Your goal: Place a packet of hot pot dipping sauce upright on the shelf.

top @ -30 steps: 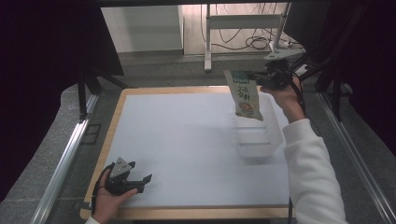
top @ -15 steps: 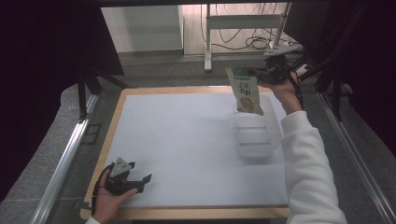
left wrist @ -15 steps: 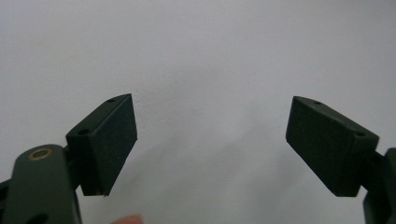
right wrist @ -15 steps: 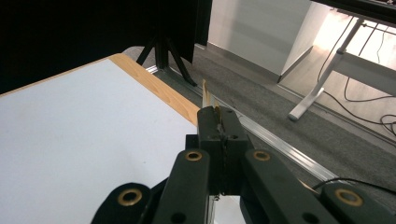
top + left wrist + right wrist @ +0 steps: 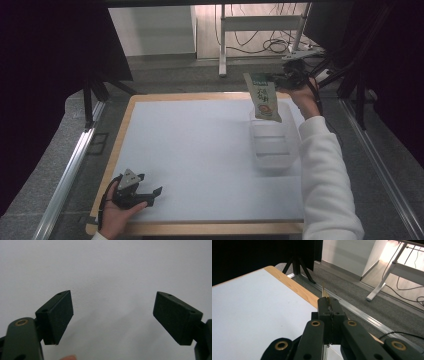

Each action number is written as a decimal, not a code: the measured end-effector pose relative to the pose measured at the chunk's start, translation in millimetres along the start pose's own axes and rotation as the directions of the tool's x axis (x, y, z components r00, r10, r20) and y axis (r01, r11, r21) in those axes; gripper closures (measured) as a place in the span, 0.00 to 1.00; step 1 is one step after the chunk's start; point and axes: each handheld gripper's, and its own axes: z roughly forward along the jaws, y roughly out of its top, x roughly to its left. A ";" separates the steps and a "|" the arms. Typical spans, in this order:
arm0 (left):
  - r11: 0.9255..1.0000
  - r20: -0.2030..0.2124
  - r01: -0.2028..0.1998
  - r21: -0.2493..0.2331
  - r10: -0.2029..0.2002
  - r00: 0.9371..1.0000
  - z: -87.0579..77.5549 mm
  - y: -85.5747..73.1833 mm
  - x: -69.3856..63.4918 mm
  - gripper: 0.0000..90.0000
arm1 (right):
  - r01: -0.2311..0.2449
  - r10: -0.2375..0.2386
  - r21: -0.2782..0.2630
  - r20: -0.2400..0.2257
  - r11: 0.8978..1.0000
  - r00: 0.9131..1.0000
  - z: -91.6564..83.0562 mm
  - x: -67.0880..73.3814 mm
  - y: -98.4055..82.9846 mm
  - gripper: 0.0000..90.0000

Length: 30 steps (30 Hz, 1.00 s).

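My right gripper [image 5: 280, 78] is clenched on the top edge of the snack packet [image 5: 264, 99], dangling it above the far end of the clear container [image 5: 272, 150], while my left gripper [image 5: 150, 196] rests spread wide on the white table [image 5: 200, 145].

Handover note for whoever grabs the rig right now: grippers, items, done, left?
Right gripper: shut on the top edge of the snack packet, which hangs above the far end of the clear plastic container.
Left gripper: open, holding nothing, resting on the white table at the near left.
Done: packet picked up.
Left: probably lower the packet into the container and release; it is not in yet.
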 end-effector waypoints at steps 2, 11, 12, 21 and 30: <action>1.000 0.001 -0.001 0.001 0.001 1.000 0.2 -0.2 0.0 0.18 | -0.004 0.004 -0.001 0.003 1.000 1.000 2.6 -2.2 -2.2 0.99; 1.000 0.000 0.002 0.002 -0.002 1.000 0.7 -0.3 0.2 0.18 | -0.040 0.039 0.027 0.032 0.999 0.999 15.0 -17.8 -19.2 0.99; 1.000 -0.001 0.002 0.002 -0.002 1.000 0.7 -0.3 0.3 0.18 | -0.040 0.039 0.027 0.039 0.999 0.999 16.2 -19.0 -21.5 0.99; 1.000 0.004 -0.005 0.005 0.005 1.000 1.1 -0.3 -0.4 0.18 | -0.074 0.071 0.044 0.079 0.996 0.994 21.2 -24.0 -41.9 0.97; 1.000 0.007 -0.008 0.003 0.008 1.000 0.7 0.2 -2.5 0.18 | -0.109 0.091 0.093 0.176 0.990 0.980 4.7 -27.8 -55.9 0.73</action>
